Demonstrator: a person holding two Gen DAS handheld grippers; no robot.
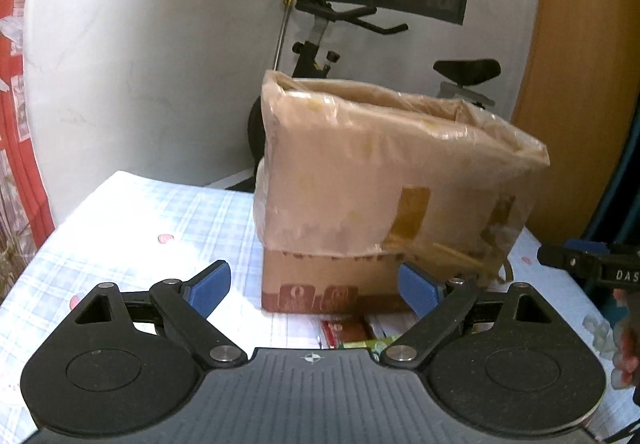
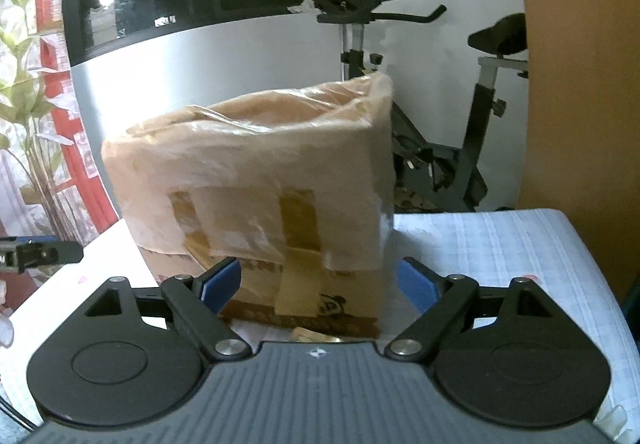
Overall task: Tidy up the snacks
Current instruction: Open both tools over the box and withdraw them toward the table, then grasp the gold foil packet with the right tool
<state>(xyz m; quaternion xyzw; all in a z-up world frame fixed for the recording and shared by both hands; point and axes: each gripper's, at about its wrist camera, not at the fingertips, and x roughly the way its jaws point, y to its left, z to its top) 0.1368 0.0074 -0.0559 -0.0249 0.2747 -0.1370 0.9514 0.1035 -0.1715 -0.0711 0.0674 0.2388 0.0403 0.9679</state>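
A tall cardboard box (image 1: 384, 179) lined with a clear plastic bag stands on the table, its top open; it fills the middle of the right wrist view too (image 2: 260, 187). My left gripper (image 1: 316, 286) is open, its blue pads spread in front of the box's lower edge with nothing between them. Small snack packets (image 1: 352, 332), red and green, lie on the cloth just before the box, partly hidden by the gripper body. My right gripper (image 2: 318, 284) is open too, facing the taped side of the box. A pale packet (image 2: 308, 334) peeks out at the box's foot.
A checked blue-white tablecloth (image 1: 152, 228) covers the table. An exercise bike (image 2: 460, 147) stands behind the box by a white wall. A wooden panel (image 1: 580, 83) rises at the right. The other gripper's tip (image 1: 588, 264) and a hand (image 1: 628, 344) show at the right edge.
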